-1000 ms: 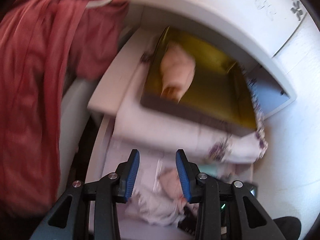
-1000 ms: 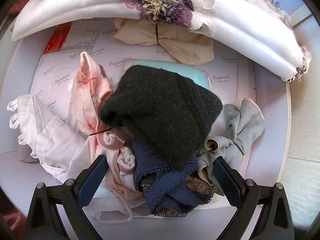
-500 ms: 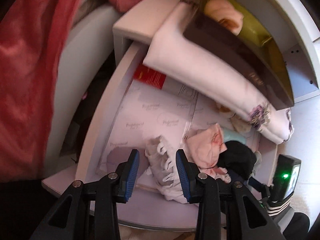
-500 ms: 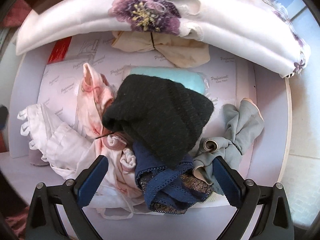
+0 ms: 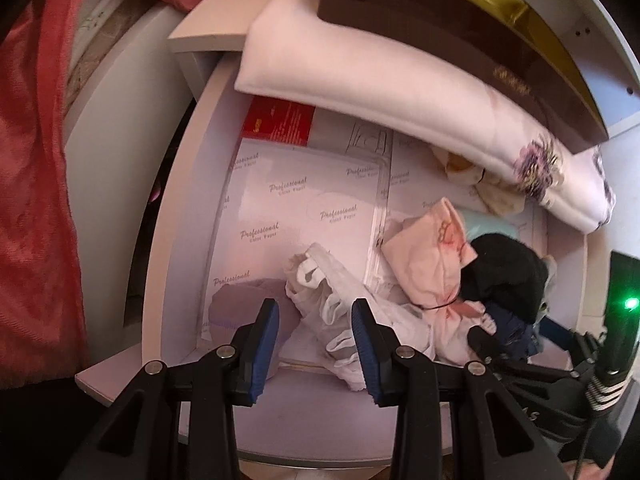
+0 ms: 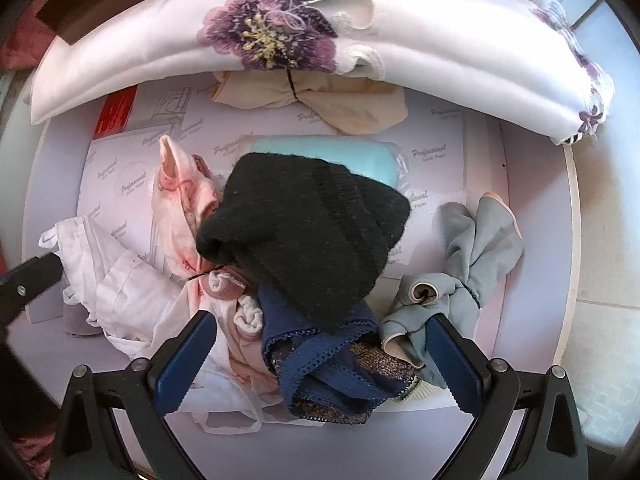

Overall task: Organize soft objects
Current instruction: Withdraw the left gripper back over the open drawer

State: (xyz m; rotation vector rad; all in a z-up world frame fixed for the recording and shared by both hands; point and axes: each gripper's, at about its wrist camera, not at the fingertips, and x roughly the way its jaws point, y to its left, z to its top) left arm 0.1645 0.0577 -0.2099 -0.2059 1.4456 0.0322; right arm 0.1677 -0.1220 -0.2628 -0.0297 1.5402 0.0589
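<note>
Over the drawer (image 5: 176,240) the left gripper (image 5: 316,344) hangs with jaws apart above a white garment (image 5: 340,308); only its camera shows the red cloth (image 5: 32,160) hanging alongside. Right gripper (image 6: 320,364), spread wide, straddles navy underwear (image 6: 320,372) beneath a black knit hat (image 6: 308,228), grey socks (image 6: 460,280) beside

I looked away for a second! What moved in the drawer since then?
The left tool swung down from the gold box toward the white garment, open, holding nothing. Its tip now shows at the left edge of the right view. The right tool eased a little closer over the navy underwear, open and empty. The black hat and the other clothes stayed put.
</note>
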